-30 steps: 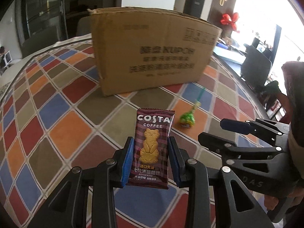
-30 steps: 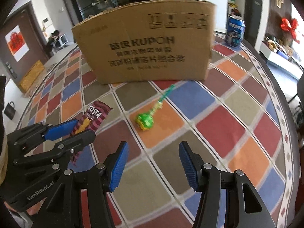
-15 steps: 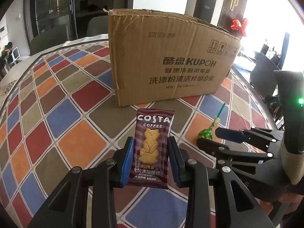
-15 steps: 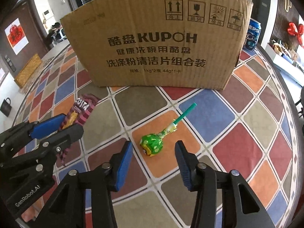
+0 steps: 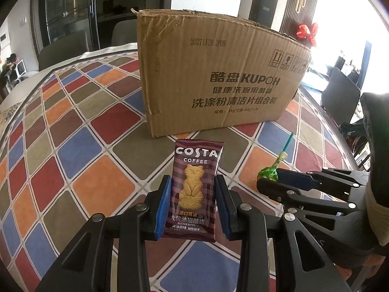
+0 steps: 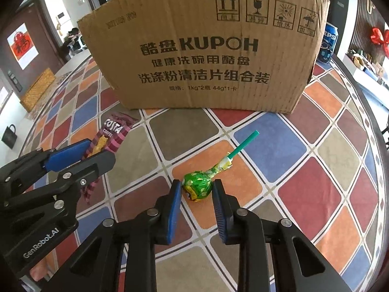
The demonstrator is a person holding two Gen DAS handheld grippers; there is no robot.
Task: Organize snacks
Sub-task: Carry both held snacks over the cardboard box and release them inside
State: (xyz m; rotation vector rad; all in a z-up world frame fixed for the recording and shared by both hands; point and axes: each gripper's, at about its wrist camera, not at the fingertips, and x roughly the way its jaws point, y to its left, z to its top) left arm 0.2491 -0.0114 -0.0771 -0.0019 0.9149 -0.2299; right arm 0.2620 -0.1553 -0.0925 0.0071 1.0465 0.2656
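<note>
Maroon-striped biscuit packet (image 5: 194, 189) with a golden cat, green spotted lollipop (image 6: 198, 185), plain brown box (image 6: 206, 56), bench (image 5: 102, 185) checked orange, blue, red.

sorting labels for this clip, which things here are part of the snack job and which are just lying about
Part of the job:
Costa biscuit packet, in the left gripper
green lollipop, between the right gripper fingers
cardboard box

Just lying about:
Pepsi can
checked tablecloth

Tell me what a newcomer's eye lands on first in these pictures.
First the big cardboard box standing at the back of the bright checkered tablecloth. Next the Costa biscuit packet, held upright in the jaws of the left gripper. Then the green lollipop lying on an orange square, its head between the jaws of the right gripper.
</note>
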